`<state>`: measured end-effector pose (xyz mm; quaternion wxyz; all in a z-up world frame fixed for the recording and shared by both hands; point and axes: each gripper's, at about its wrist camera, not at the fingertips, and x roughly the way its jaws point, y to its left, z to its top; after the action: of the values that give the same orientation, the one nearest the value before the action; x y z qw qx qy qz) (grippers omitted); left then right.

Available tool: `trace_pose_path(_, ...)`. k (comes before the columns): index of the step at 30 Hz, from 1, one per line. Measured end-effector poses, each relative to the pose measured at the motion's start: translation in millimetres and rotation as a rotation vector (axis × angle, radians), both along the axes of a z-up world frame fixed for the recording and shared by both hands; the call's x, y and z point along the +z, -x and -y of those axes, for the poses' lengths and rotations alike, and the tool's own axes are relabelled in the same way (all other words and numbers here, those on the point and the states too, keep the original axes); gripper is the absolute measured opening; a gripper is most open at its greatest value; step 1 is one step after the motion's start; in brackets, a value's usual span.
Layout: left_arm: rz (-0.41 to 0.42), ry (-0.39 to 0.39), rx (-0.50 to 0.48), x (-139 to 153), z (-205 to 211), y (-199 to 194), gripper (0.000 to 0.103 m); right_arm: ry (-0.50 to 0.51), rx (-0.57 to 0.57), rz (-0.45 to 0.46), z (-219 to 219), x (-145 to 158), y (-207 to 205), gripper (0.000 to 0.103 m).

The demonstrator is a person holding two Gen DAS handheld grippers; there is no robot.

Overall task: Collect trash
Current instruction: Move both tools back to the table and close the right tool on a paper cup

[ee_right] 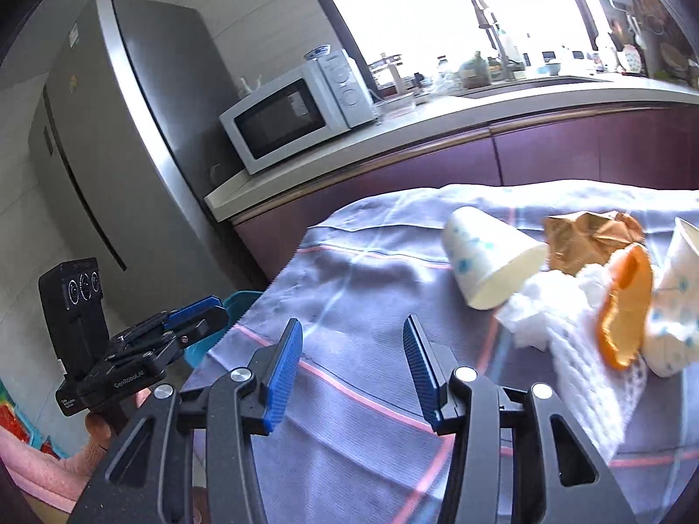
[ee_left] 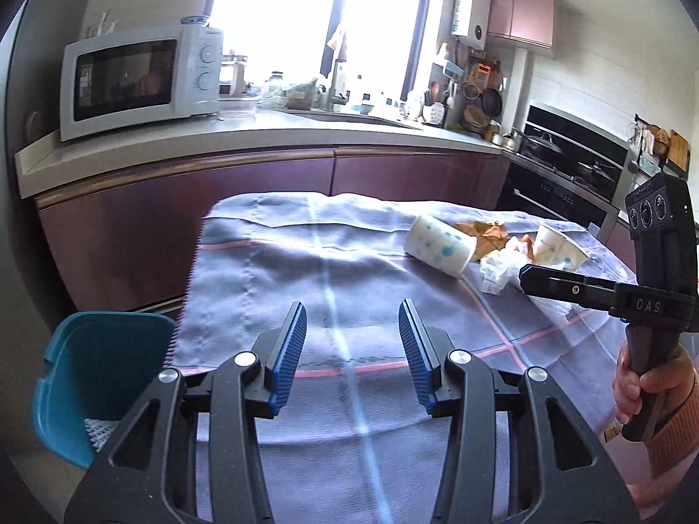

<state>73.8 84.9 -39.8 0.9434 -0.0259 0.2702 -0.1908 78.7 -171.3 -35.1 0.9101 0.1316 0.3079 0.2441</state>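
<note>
Trash lies on a purple-grey tablecloth (ee_left: 306, 262): a tipped paper cup (ee_left: 439, 249) (ee_right: 489, 262), crumpled brown paper (ee_left: 485, 233) (ee_right: 585, 238), white tissue (ee_left: 498, 273) (ee_right: 537, 305), orange peel (ee_right: 624, 310), white foam net (ee_right: 589, 380) and a second paper cup (ee_left: 561, 249) (ee_right: 673, 318). My left gripper (ee_left: 353, 321) is open and empty over the cloth. My right gripper (ee_right: 353, 343) is open and empty, left of the pile; it also shows in the left wrist view (ee_left: 524, 277), beside the tissue. A teal bin (ee_left: 96, 375) with a white foam net inside stands off the table's left edge.
A counter (ee_left: 262, 139) with a microwave (ee_left: 140, 81) and a sink runs behind the table. A stove and oven (ee_left: 563, 166) are at the right. A fridge (ee_right: 113, 139) stands at the left. The left gripper shows in the right wrist view (ee_right: 196, 312) by the bin.
</note>
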Motion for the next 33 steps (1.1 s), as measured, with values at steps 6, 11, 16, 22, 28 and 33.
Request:
trace_pose_path(6, -0.024, -0.026, -0.074, -9.5, 51.1, -9.2, 0.042, 0.004, -0.113, -0.001, 52.5, -4.5, 15.8, 0.046)
trace_pose_path(11, -0.029, -0.045, -0.108, -9.6, 79.7, -24.6, 0.042, 0.001, -0.209, 0.033, 93.3, 3.0, 26.6, 0.046)
trace_pose_path(16, -0.039, -0.067, -0.124, -8.5, 105.7, -43.8, 0.042, -0.004, -0.283, 0.074, 124.7, 14.5, 29.4, 0.046)
trace_pose_path(22, -0.062, -0.096, -0.133, -12.1, 133.3, -67.2, 0.042, 0.007, -0.33, 0.091, 147.3, 20.3, 22.0, 0.046)
trace_pose_path(28, -0.093, -0.113, -0.14, -17.1, 151.4, -83.8, 0.041, -0.008, -0.369, 0.072, 171.9, 16.6, 11.5, 0.046)
trace_pose_path(33, -0.1, -0.144, -0.149, -21.8, 165.7, -89.4, 0.041, -0.014, -0.385, 0.035, 185.5, 9.8, -0.8, 0.041)
